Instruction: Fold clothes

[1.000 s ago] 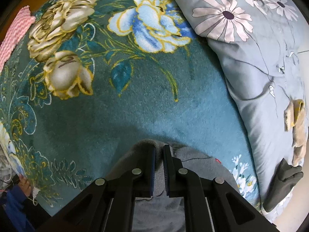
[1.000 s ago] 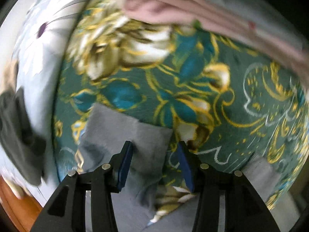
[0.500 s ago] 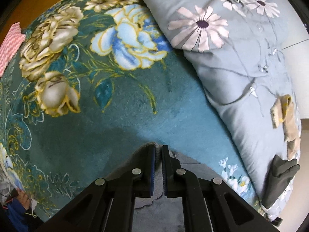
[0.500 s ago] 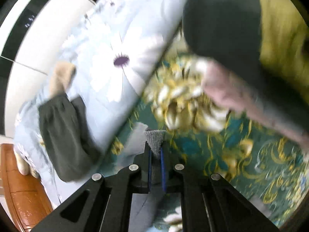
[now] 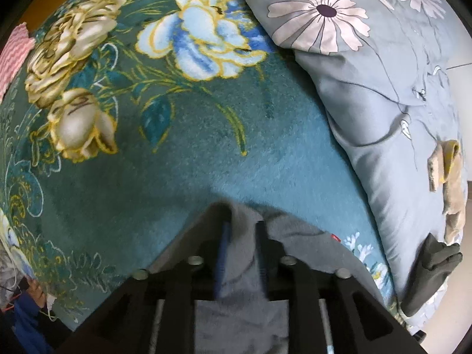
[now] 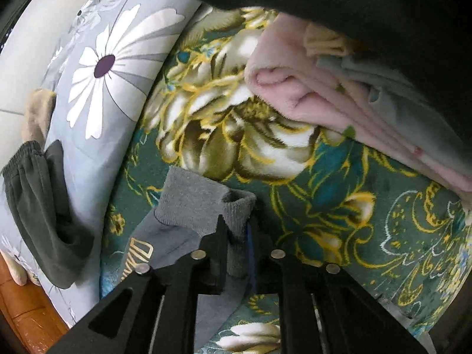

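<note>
Both grippers, left (image 5: 242, 237) and right (image 6: 236, 230), point down with jaws opening around the grey garment (image 6: 194, 203), the daisy quilt (image 5: 383, 67) at two o'clock.

Bed w/ a teal floral blanket (image 5: 206, 159) fills most of the frame. Grey-blue daisy-print duvet (image 5: 383, 82) bunched along the right. Orange wood bed frame (image 6: 20, 306) lower left of right view, pale wall (image 6: 32, 29) upper left.

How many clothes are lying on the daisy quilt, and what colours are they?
Beige cloth: 1
Dark green trousers: 1
Total: 2
</note>
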`<state>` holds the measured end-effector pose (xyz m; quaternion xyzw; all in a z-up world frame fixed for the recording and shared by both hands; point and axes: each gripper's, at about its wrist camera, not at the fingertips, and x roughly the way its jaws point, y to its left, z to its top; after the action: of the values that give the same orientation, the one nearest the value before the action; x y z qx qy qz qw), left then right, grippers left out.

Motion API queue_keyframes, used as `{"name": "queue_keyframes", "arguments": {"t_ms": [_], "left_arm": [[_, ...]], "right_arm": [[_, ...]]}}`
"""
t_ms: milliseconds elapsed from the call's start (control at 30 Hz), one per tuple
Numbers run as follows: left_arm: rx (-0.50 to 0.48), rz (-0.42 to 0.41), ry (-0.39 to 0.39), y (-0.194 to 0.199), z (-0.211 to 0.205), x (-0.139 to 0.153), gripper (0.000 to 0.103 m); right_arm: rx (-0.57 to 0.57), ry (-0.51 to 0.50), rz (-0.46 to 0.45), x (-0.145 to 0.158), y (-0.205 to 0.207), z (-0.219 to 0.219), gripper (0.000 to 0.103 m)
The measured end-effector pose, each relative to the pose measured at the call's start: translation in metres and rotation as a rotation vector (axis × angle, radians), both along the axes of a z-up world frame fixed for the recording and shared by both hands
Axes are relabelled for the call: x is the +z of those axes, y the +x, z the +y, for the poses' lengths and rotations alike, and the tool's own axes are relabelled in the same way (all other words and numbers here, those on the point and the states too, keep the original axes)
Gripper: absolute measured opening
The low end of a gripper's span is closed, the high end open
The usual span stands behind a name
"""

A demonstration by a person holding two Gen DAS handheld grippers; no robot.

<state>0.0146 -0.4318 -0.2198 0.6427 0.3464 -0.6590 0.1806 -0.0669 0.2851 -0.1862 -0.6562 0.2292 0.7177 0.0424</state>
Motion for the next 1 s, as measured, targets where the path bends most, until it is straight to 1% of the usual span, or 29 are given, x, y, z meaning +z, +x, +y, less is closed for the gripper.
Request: {"name": "queue_keyframes", "arguments": {"t_ms": [33,133,167,200,233,267,300,367,400,433,467,500,567,700,867,1000], "left_arm": [[-0.005,0.005,0.0,0.003,0.001,0.004,0.029],[-0.015,0.016,-0.008,0.017,0.003,0.017,0.031],[-0.013,0.022,-0.013,0.026,0.004,0.023,0.033],[-0.009,0.034,-0.02,0.036,0.005,0.03,0.037],[-0.009,0.039,-0.03,0.044,0.005,0.035,0.04],[-0.011,0.043,-0.049,0.056,0.006,0.041,0.047],[-0.015,0.041,-0.066,0.067,0.008,0.044,0.052],[-0.034,0.019,-0.087,0.088,0.007,0.044,0.055],[-0.024,-0.001,-0.086,0.102,0.005,0.04,0.055],[-0.014,-0.021,-0.084,0.116,0.004,0.036,0.055],[0.0,-0.043,-0.082,0.131,0.002,0.032,0.055],[0.027,-0.068,-0.072,0.152,0.002,0.026,0.055],[0.066,-0.096,-0.055,0.18,0.003,0.019,0.055],[0.121,-0.142,-0.018,0.227,0.008,-0.004,0.055],[0.134,-0.156,0.002,0.25,0.016,-0.021,0.055],[0.11,-0.133,-0.014,0.253,0.021,-0.025,0.053]], "right_arm": [[-0.004,0.002,0.004,0.004,0.001,0.001,0.028],[-0.008,-0.003,0.017,0.016,0.004,0.003,0.035],[-0.006,-0.005,0.023,0.021,0.006,0.004,0.037],[-0.001,-0.006,0.025,0.026,0.009,0.006,0.042],[0.007,-0.007,0.028,0.032,0.013,0.008,0.043],[0.016,-0.009,0.03,0.038,0.017,0.01,0.044],[0.024,-0.011,0.032,0.044,0.021,0.012,0.047],[0.048,-0.014,0.035,0.055,0.034,0.016,0.05],[0.061,-0.019,0.035,0.06,0.044,0.018,0.052],[0.073,-0.025,0.032,0.064,0.054,0.02,0.058],[0.084,-0.035,0.026,0.065,0.064,0.022,0.06],[0.095,-0.041,0.017,0.065,0.075,0.024,0.06],[0.114,-0.043,-0.01,0.067,0.1,0.031,0.06],[0.08,-0.055,-0.093,0.058,0.154,0.059,0.06],[0.01,-0.032,-0.203,0.035,0.212,0.095,0.06],[-0.041,-0.034,-0.252,0.015,0.24,0.117,0.06]]}}
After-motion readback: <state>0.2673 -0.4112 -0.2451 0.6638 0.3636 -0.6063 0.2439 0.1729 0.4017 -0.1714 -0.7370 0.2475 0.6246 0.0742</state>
